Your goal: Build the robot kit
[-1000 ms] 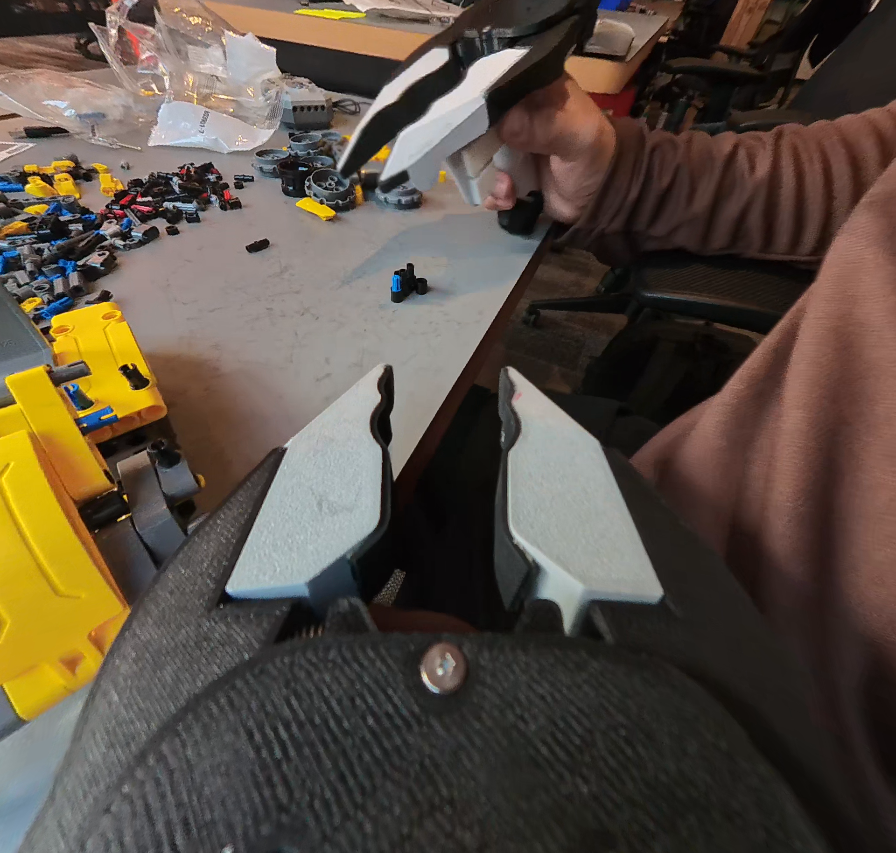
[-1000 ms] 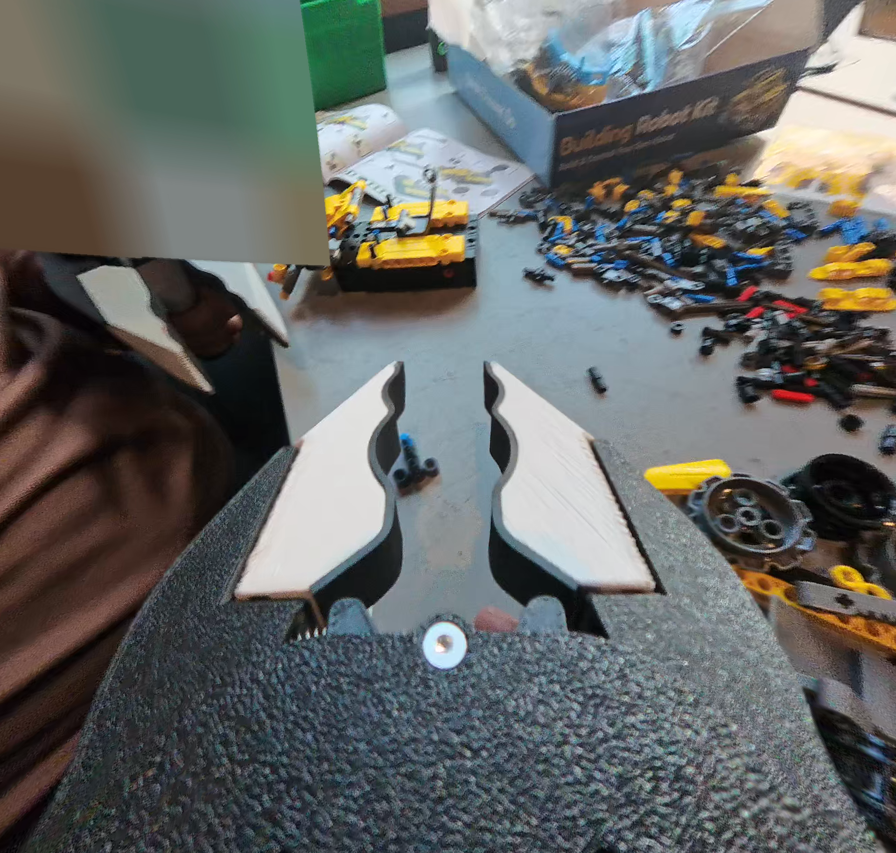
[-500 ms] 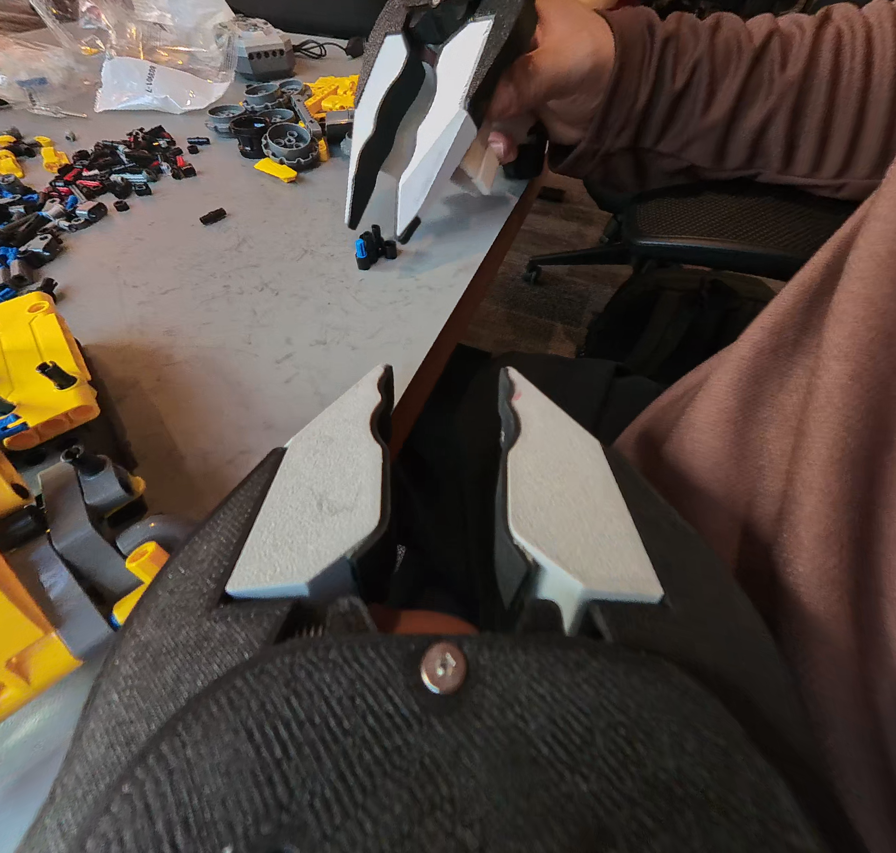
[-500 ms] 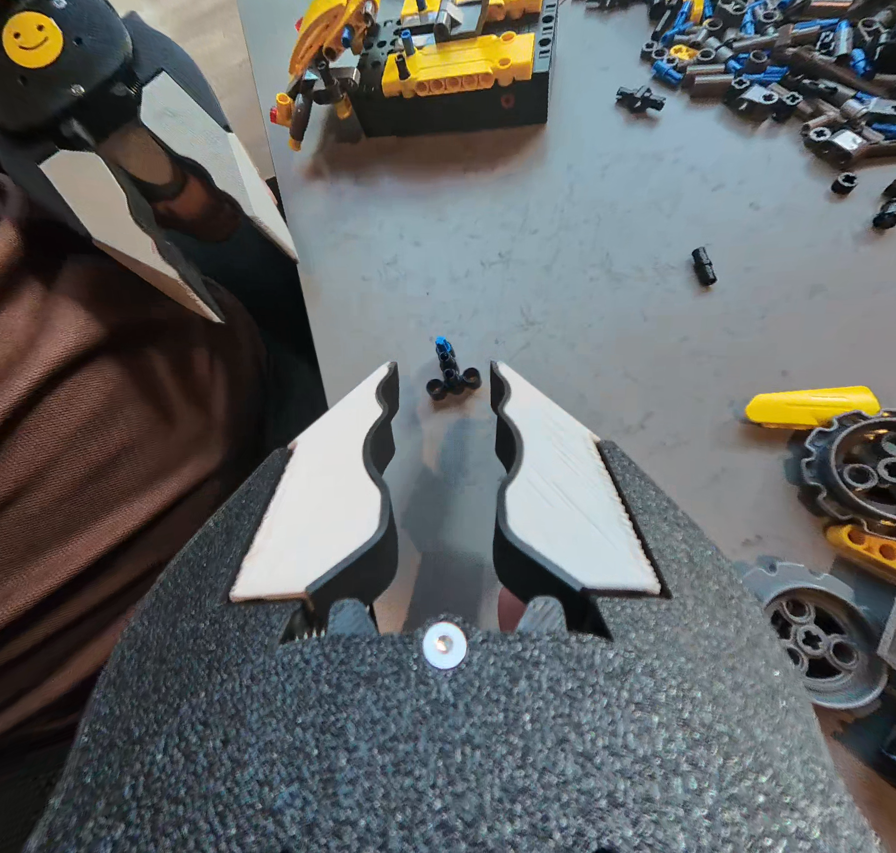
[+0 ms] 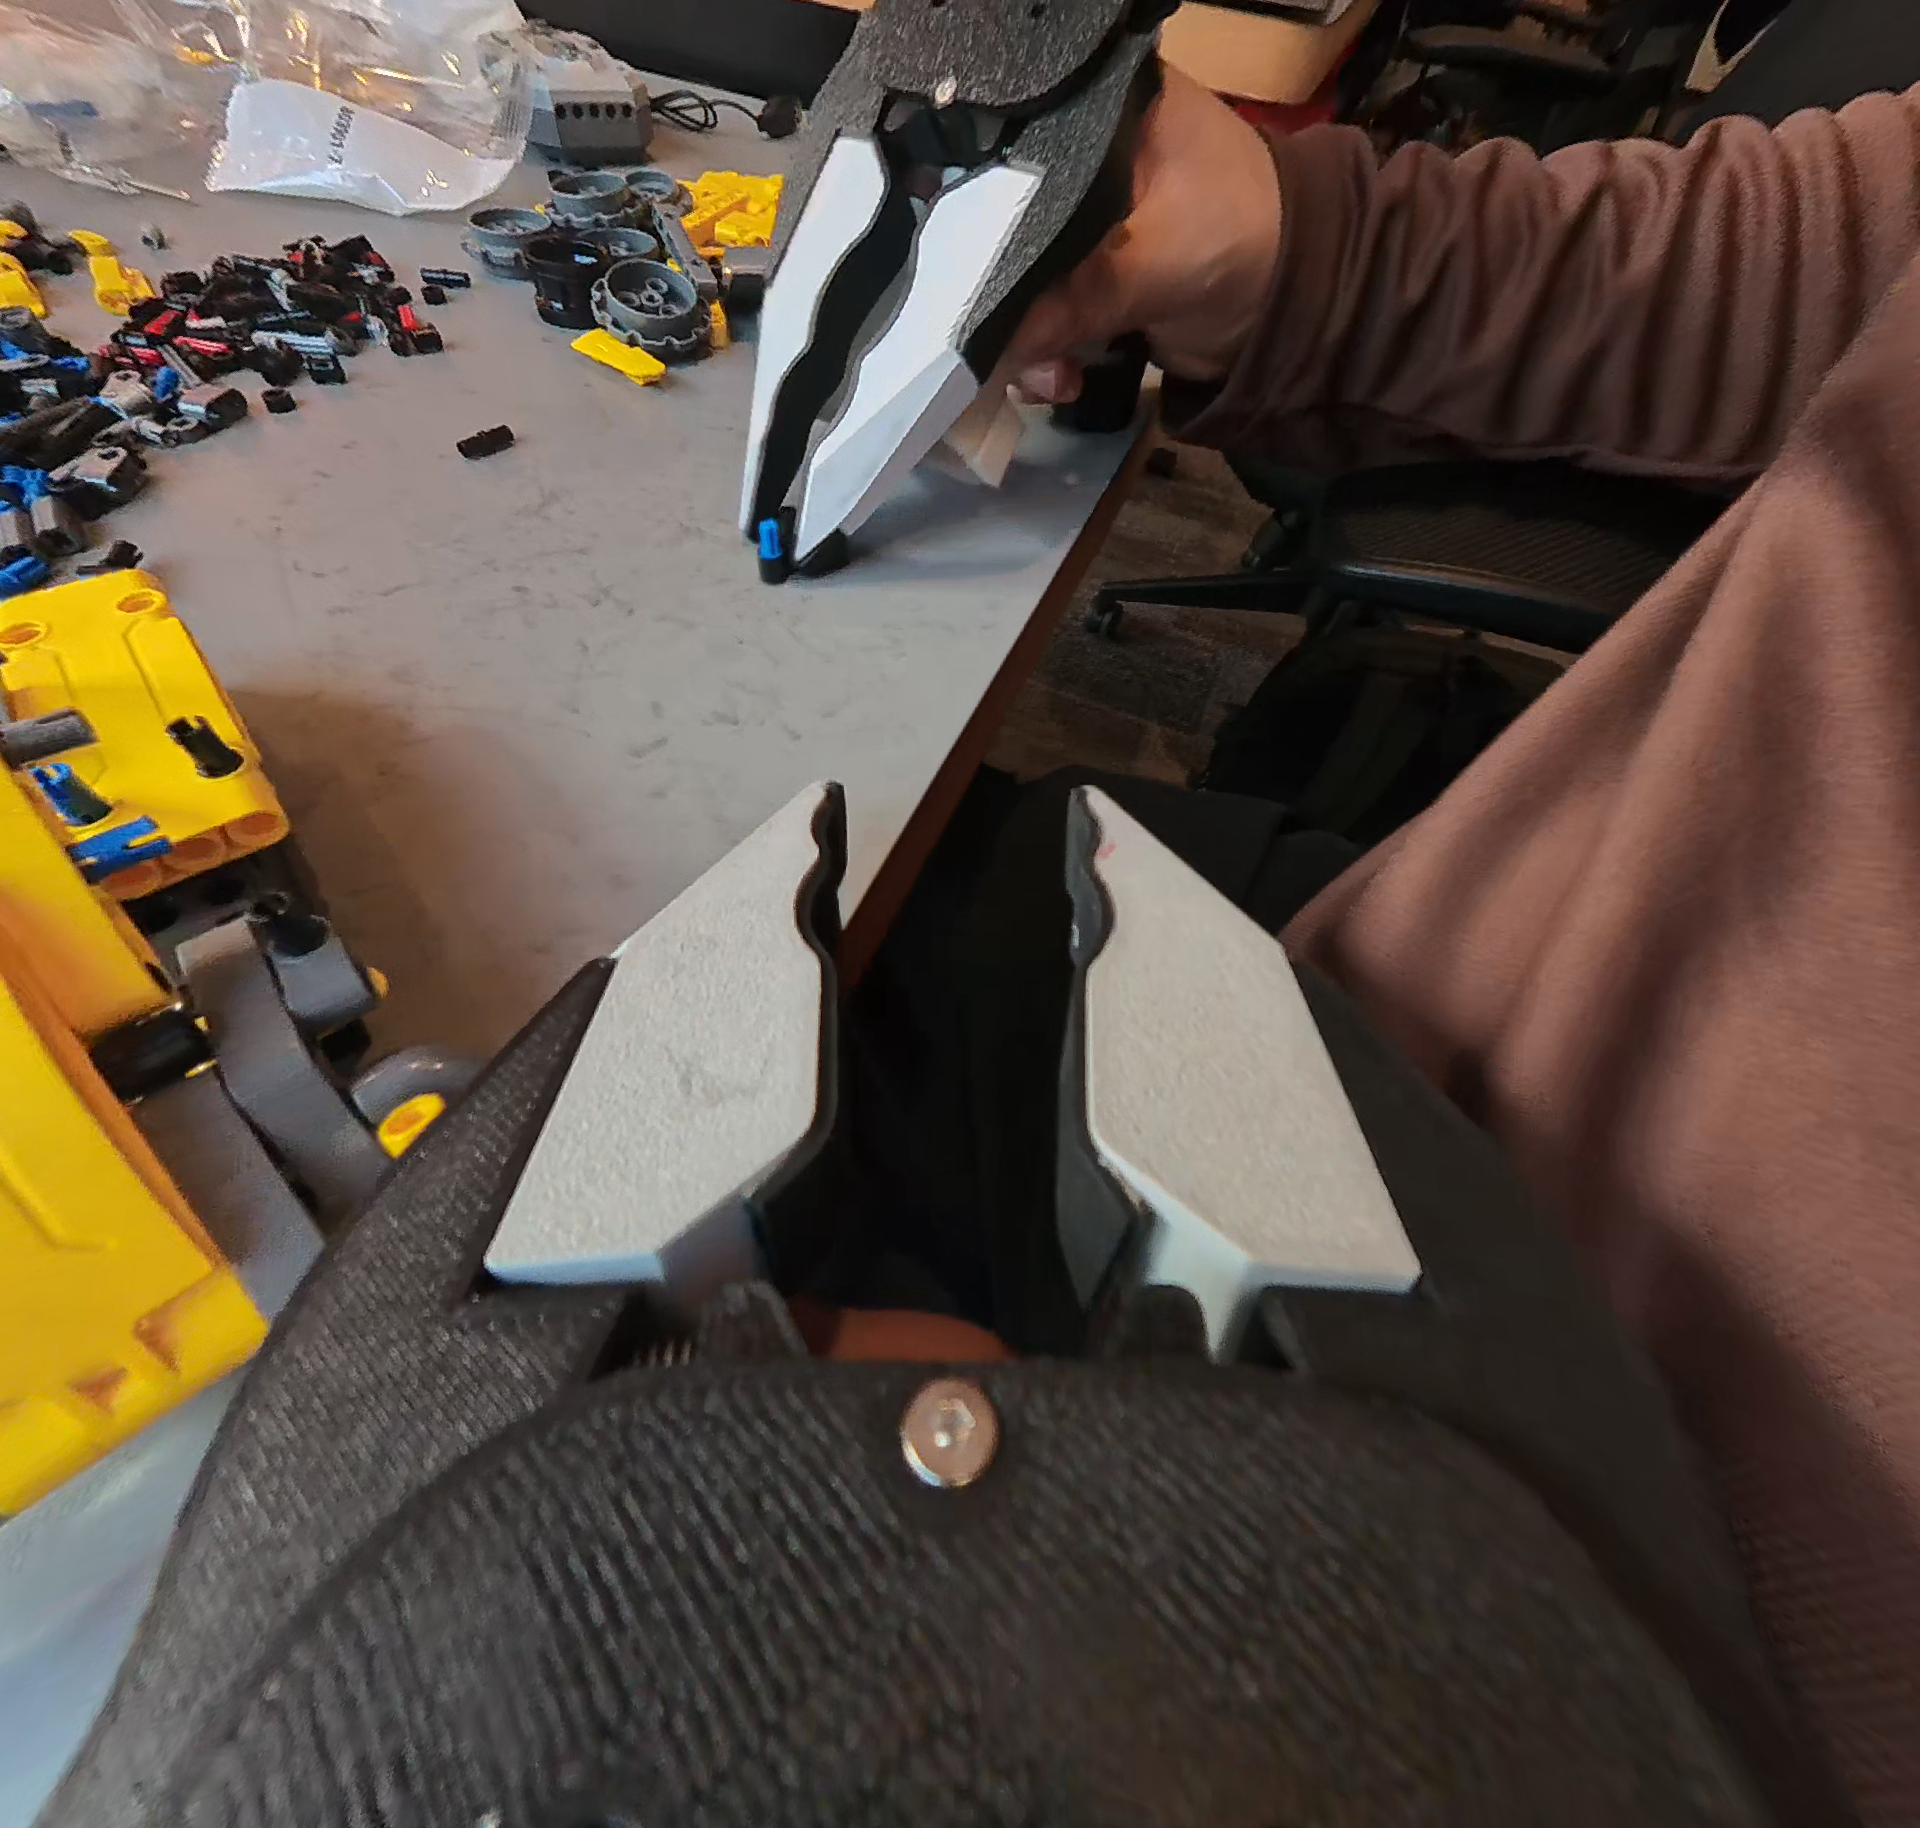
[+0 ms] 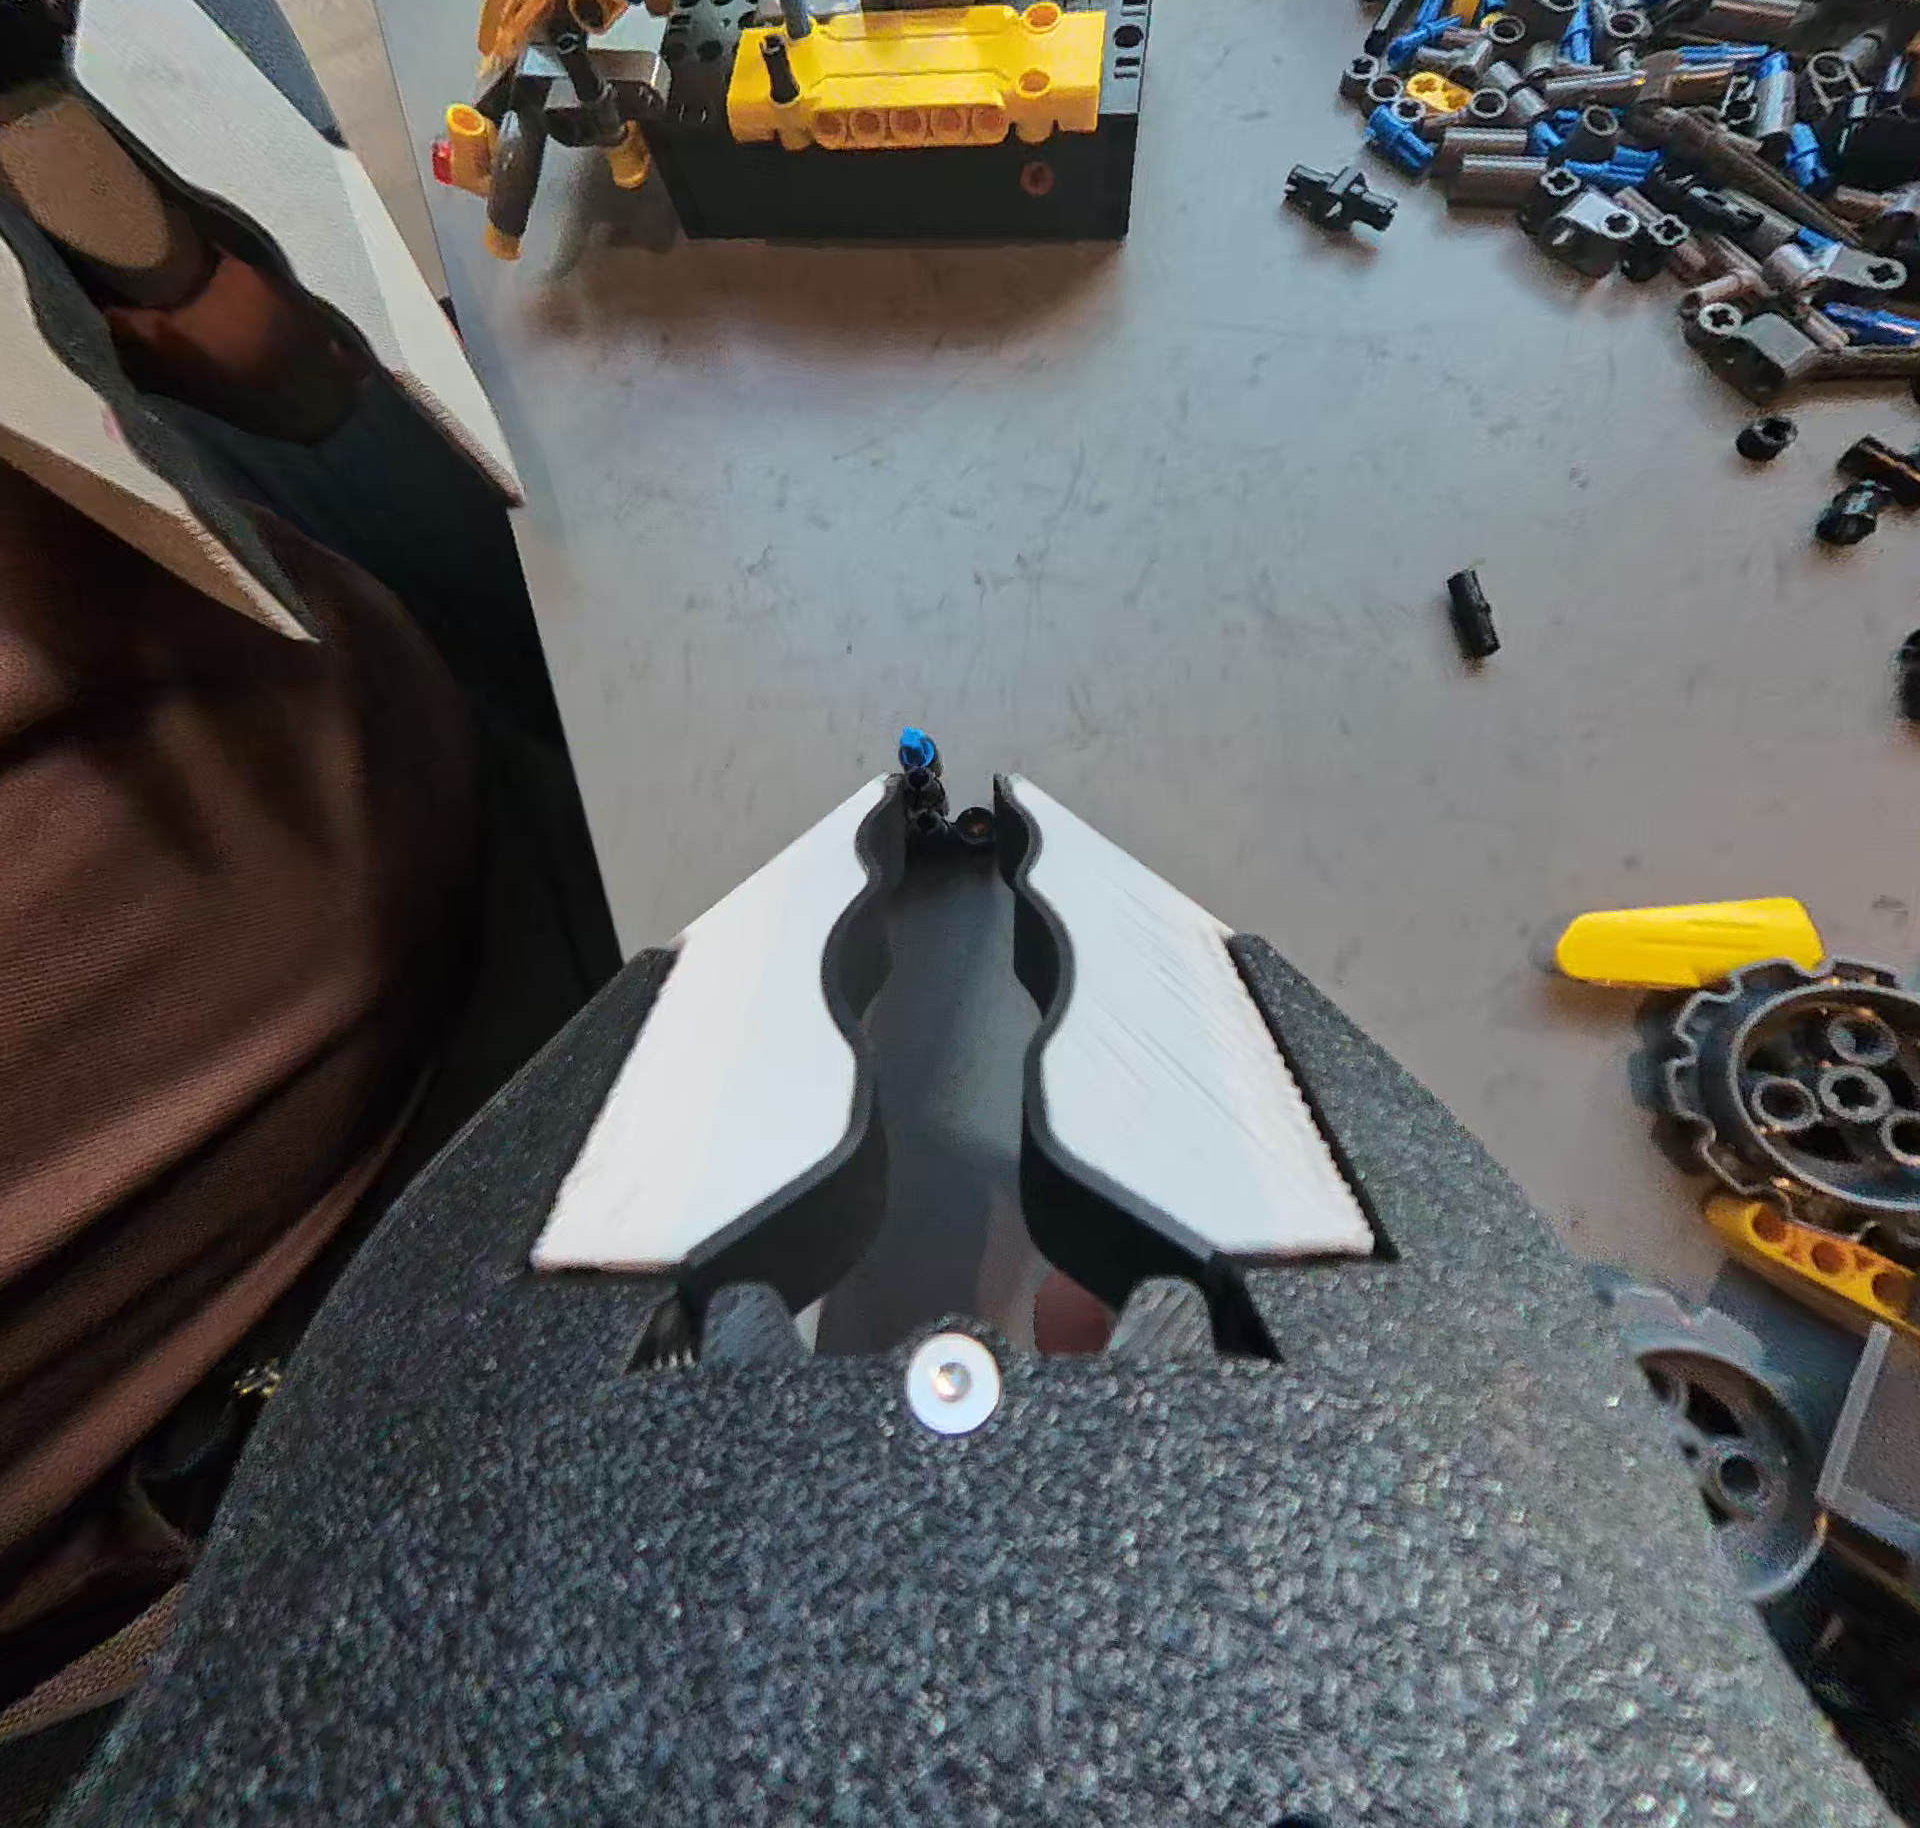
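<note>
Saw loose parts pile (image 6: pixel 1662 105) and yellow-black assembly (image 6: pixel 894 85) farther along grey table (image 6: pixel 1091 531). My right gripper (image 6: pixel 943 791) at table, jaws clamped on small black connector with blue pin (image 6: pixel 920 776). My left gripper (image 5: pixel 956 812) over table edge, jaws apart, empty.

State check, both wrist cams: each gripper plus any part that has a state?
Right gripper: shut on small black connector piece with blue pin, fingertips at the grey table.
Left gripper: open, empty, over the table edge.
Yellow-and-black brick assembly: partly built, untouched.
</note>
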Demonstrator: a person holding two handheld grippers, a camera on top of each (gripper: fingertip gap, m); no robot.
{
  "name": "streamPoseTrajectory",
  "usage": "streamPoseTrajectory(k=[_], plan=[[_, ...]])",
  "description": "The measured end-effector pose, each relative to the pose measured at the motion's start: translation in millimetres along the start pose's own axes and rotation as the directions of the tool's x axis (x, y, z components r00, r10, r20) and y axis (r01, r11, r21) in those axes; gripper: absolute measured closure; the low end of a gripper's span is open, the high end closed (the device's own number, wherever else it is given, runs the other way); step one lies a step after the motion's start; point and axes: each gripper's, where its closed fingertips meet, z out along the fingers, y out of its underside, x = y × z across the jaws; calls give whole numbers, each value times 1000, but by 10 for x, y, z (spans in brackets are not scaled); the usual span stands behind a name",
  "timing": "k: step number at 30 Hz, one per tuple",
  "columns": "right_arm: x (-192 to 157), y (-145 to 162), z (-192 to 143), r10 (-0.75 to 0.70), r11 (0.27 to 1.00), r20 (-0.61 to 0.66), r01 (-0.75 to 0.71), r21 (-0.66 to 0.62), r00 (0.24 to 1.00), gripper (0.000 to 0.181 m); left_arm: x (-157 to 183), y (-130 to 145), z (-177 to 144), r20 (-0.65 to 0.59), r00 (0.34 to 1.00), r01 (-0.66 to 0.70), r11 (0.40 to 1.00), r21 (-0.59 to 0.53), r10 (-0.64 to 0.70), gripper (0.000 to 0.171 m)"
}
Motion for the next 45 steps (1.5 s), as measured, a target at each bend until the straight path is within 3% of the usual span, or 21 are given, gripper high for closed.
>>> streamPoseTrajectory(k=[6,12,19,22,30,35,38,45], plan=[[151,-222,213,31,1000,-64,-31,7,997,167,-104,-15,-62,6,1000,25,1000,11,-25,131],[171,-346,331,49,999,-41,-49,16,998,168,-167,-38,-77,10,997,78,996,31,-78,136],[260,-348,319,91,996,-79,-89,27,993,168,-46,-84,-74,-159,976,160,986,48,-150,131],[286,-350,318,107,994,-86,-105,30,991,168,-98,-117,-158,-153,966,221,972,85,-206,131],[370,-382,256,80,996,-208,-68,64,975,169,190,-37,-137,-154,987,55,998,33,-49,132],[474,-277,218,252,968,-254,-242,70,934,168,165,46,-37,-86,996,2,1000,-13,-3,133],[419,-245,176,337,941,-212,-323,100,917,167,124,83,2,-64,998,6,1000,-28,-8,134],[306,-191,47,363,929,-157,-343,141,919,162,107,132,56,-45,999,-15,998,-59,12,134]])
